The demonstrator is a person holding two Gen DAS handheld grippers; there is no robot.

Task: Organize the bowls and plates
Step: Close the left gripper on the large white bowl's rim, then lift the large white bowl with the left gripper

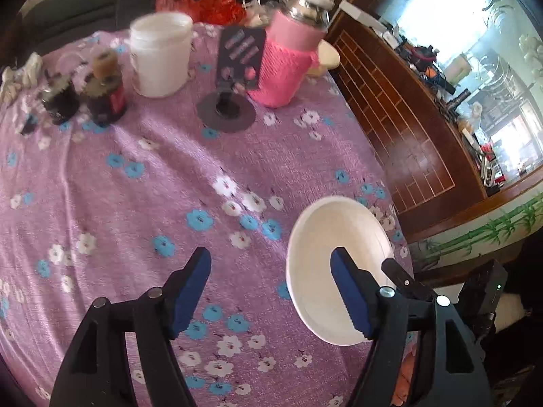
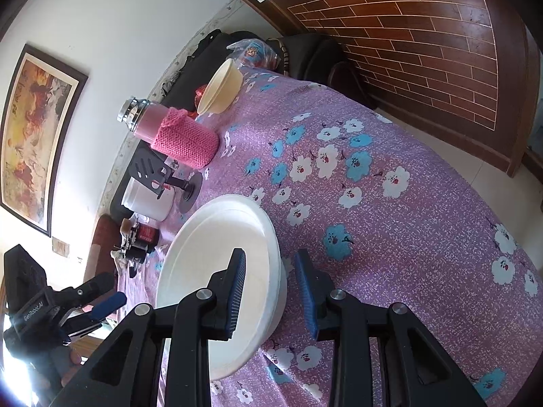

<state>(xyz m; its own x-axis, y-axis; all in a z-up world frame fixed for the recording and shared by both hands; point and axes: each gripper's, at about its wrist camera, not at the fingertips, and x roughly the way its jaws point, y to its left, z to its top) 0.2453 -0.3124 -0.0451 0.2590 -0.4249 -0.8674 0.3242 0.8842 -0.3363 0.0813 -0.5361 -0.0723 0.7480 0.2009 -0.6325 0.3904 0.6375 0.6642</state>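
A white bowl sits on the purple flowered tablecloth near the table's right edge. My right gripper is open, with its jaws either side of the bowl's rim, one finger inside and one outside; one of its fingers shows at the bowl's edge in the left wrist view. My left gripper is open and empty, hovering just left of the bowl; it also shows in the right wrist view. A cream bowl stands at the table's far side behind the pink flask.
A pink knitted-sleeve flask, a black phone stand, a white tub and dark jars stand along the far side of the table. Red plastic bags lie behind. A wooden cabinet is right of the table.
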